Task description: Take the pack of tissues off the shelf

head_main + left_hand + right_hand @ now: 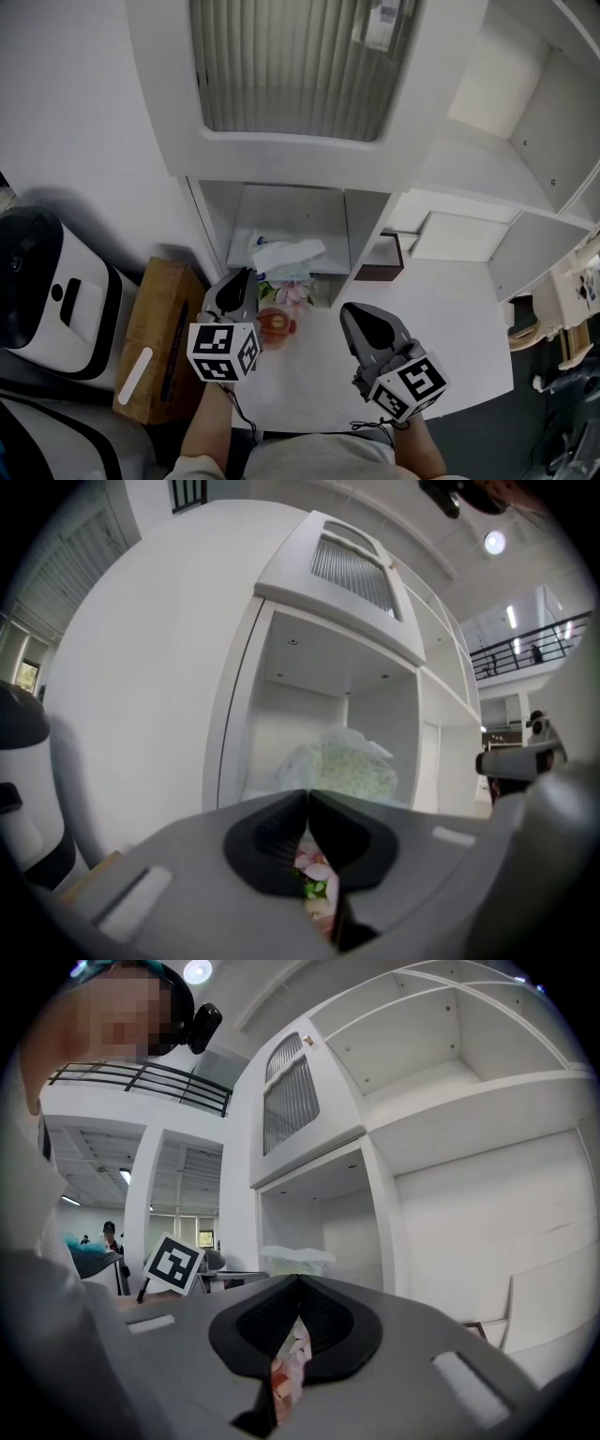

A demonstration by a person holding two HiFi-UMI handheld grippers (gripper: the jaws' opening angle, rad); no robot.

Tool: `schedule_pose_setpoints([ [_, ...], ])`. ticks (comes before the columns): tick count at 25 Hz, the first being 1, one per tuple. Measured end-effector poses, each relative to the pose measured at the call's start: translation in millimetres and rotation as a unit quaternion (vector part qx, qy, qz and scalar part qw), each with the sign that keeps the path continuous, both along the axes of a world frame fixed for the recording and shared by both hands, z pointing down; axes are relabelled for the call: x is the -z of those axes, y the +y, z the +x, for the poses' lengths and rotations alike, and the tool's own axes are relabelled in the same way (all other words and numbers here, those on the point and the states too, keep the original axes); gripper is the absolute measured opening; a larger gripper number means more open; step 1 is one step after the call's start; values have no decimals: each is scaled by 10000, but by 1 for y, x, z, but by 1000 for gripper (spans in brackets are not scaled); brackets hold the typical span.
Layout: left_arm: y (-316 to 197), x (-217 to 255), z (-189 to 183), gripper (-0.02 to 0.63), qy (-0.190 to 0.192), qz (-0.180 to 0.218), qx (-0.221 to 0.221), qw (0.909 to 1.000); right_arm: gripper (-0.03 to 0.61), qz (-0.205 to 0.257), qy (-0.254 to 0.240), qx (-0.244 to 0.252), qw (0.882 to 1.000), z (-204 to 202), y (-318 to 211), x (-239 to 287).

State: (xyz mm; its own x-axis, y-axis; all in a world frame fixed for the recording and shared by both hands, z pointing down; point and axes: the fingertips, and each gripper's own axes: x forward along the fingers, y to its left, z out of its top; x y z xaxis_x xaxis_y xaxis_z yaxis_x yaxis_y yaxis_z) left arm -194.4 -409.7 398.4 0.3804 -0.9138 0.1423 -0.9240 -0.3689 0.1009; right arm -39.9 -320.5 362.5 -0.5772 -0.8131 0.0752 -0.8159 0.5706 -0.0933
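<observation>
The pack of tissues (286, 253) lies in the lowest open compartment of the white shelf (366, 230), near its front edge, above the back of the counter (450, 319); the left gripper (246, 275) hovers just before that compartment, its claw pressed together on nothing; the right gripper (349, 309) hangs over the counter's middle, claw likewise together and empty; a cardboard box (159, 342) stands beside the counter's left edge.
</observation>
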Motion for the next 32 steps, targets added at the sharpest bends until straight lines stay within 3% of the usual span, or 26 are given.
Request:
schedule_pose_setpoints([
  [11,58,17,2,6,63,208,205,9996,2,56,-21,365,9993,-8,22,0],
  [32,169,27,-3,6,188,321,1216,9919,2,190,-190,1592,9869,-23,75,2],
])
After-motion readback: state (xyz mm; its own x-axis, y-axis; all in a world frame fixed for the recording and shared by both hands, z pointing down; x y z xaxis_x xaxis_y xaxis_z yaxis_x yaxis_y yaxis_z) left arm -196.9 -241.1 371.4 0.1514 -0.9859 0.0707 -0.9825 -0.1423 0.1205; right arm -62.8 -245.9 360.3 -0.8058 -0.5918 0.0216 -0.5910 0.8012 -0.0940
